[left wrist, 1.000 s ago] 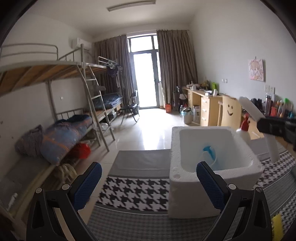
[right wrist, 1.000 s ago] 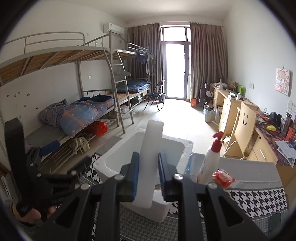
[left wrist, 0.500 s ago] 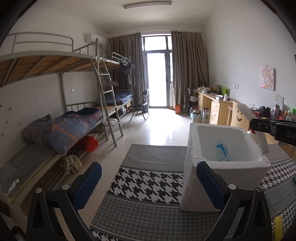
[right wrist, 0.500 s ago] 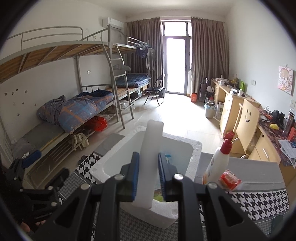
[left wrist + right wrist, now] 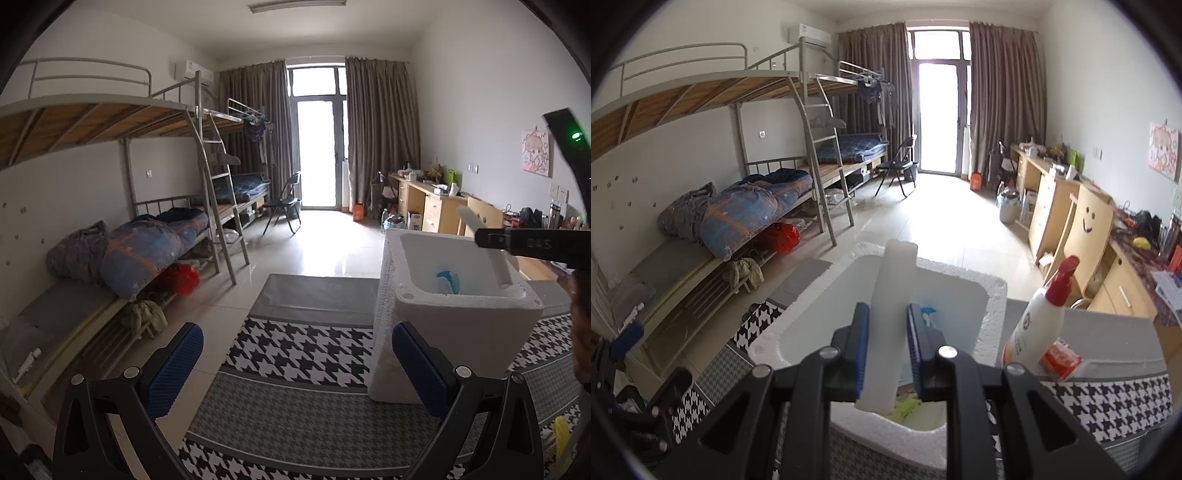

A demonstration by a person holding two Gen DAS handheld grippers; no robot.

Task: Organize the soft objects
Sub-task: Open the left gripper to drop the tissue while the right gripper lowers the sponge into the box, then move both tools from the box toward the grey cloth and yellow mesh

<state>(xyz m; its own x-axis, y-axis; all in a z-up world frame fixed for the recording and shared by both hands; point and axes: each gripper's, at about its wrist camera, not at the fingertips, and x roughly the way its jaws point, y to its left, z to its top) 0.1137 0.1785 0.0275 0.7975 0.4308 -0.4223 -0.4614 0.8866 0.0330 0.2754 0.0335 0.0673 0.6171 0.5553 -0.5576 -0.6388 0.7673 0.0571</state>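
My right gripper (image 5: 887,341) is shut on a white foam strip (image 5: 891,317) and holds it over the open white foam box (image 5: 979,306). The strip's far end points upward. The box holds a blue soft item (image 5: 929,314) and something yellow-green (image 5: 905,406). In the left wrist view the box (image 5: 461,325) stands on the houndstooth cloth at right, with the strip (image 5: 495,254) and the right gripper's black body (image 5: 532,245) above its rim. My left gripper (image 5: 295,369) is open and empty, left of the box.
A white spray bottle with red nozzle (image 5: 1039,321) and a red packet (image 5: 1060,360) stand right of the box. A yellow item (image 5: 561,437) lies at lower right. Bunk beds (image 5: 110,236) line the left wall, desks (image 5: 1071,221) the right.
The right gripper has carried the foam strip forward and lower over the box. The left gripper has drawn back and to the left, away from the box.
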